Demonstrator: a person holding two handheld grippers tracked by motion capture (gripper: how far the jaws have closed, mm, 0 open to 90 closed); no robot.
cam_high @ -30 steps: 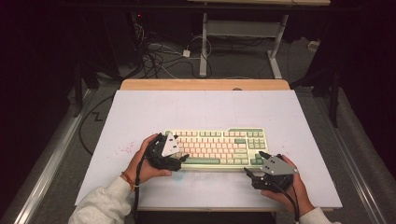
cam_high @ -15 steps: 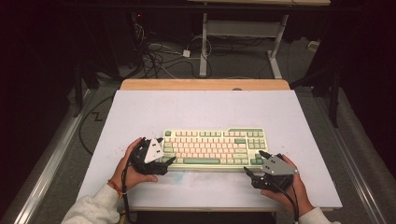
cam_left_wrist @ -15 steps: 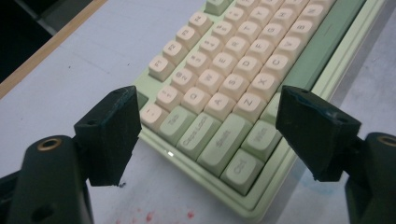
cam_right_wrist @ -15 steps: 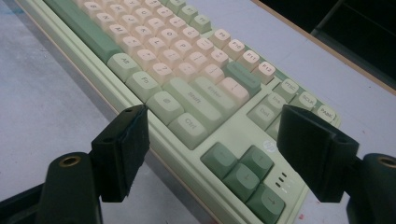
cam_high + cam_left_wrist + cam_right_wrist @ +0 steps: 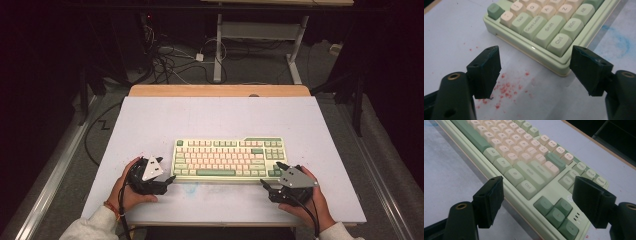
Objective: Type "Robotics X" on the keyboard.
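Observation:
A pale green and cream keyboard [image 5: 227, 159] lies flat in the middle of the white table mat [image 5: 215, 117]. My left gripper [image 5: 169, 181] rests on the mat just left of the keyboard's front left corner [image 5: 564, 70]. Its jaws have just been closing a little, but they stand wide apart and touch nothing. In the left gripper view that corner lies just ahead of the left gripper [image 5: 534, 50]. My right gripper [image 5: 271, 175] is open and straddles the front right corner by the arrow keys [image 5: 556, 212]. In its own view the right gripper [image 5: 539, 181] has no pad pressing on the keyboard.
Red specks [image 5: 506, 88] and a blue smear [image 5: 621, 41] mark the mat near the left gripper. A wooden strip [image 5: 220, 90] edges the table's far side. Beyond it, cables [image 5: 170, 60] and a desk frame [image 5: 260, 32] stand on the dark floor.
My left hand has drawn its gripper leftward and toward the front edge, off the keyboard's left end and onto the mat. The right gripper has stayed where it was.

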